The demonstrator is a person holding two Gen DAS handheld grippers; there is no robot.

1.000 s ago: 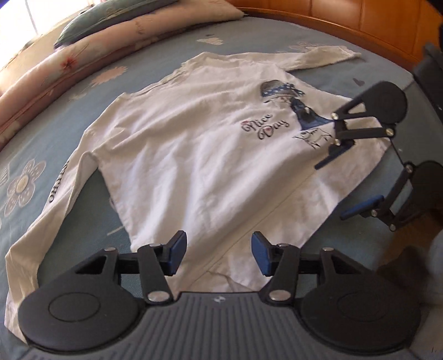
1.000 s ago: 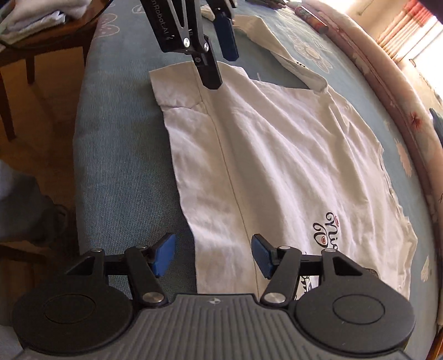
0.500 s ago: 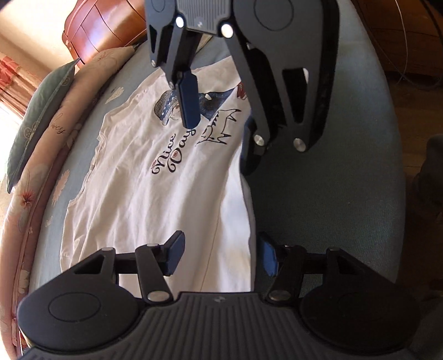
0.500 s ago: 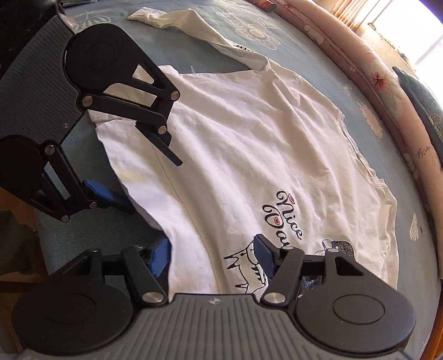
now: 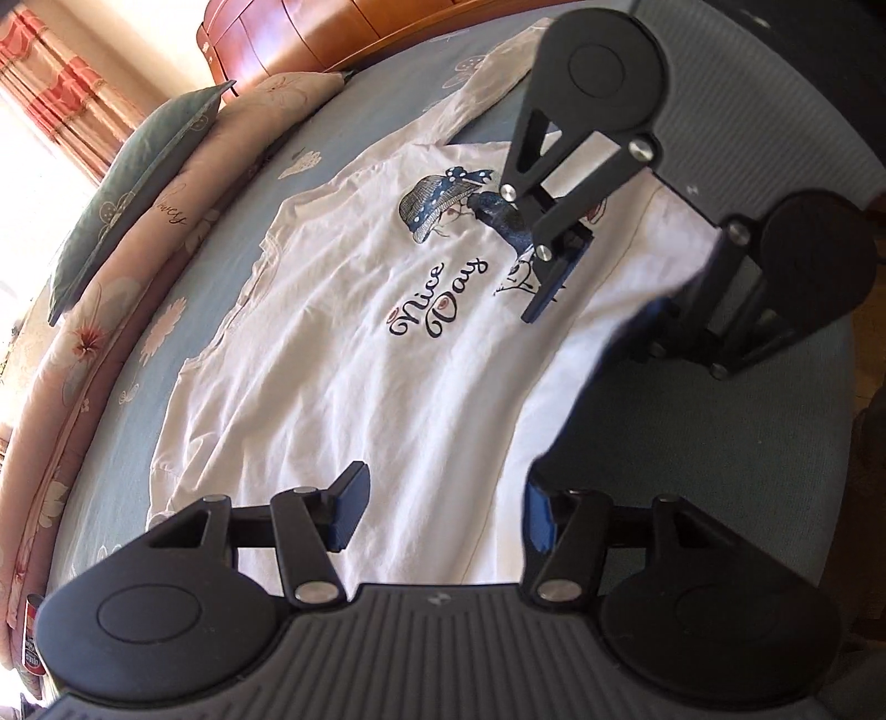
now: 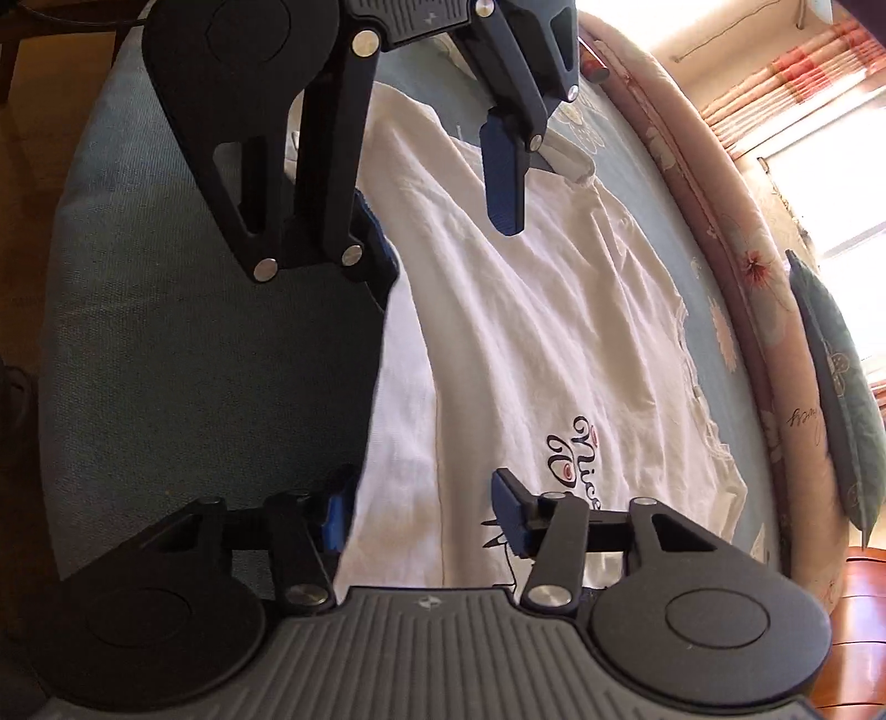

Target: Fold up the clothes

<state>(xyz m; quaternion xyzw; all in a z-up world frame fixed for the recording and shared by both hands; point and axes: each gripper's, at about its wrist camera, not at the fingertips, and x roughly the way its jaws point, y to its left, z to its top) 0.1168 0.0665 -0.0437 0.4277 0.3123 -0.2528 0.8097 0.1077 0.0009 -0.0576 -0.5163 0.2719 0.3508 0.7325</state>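
Note:
A white long-sleeved shirt [image 5: 354, 354] with a "Nice Day" print lies flat, front up, on the blue bedspread [image 5: 692, 443]. Both grippers sit low at its hem edge near the side of the bed. My left gripper [image 5: 443, 515] is open, one finger over the cloth and the other at the hem's edge. In the right wrist view the same left gripper [image 6: 437, 210] hangs ahead over the shirt [image 6: 554, 332]. My right gripper [image 6: 421, 515] straddles the hem; its jaws are closing, cloth between them, pads still apart. The right gripper [image 5: 598, 310] also shows by the print.
Pink floral and teal pillows [image 5: 138, 210] line the far side of the bed. A wooden headboard [image 5: 332, 33] stands behind, with striped curtains [image 6: 786, 94] at a bright window. The bed's rounded edge [image 6: 72, 232] drops to a wooden floor. A red can [image 5: 33, 637] lies by the pillows.
The left gripper has rolled and swung down to the hem, so its view now runs along the shirt. The right gripper has settled over the hem and its jaws have narrowed.

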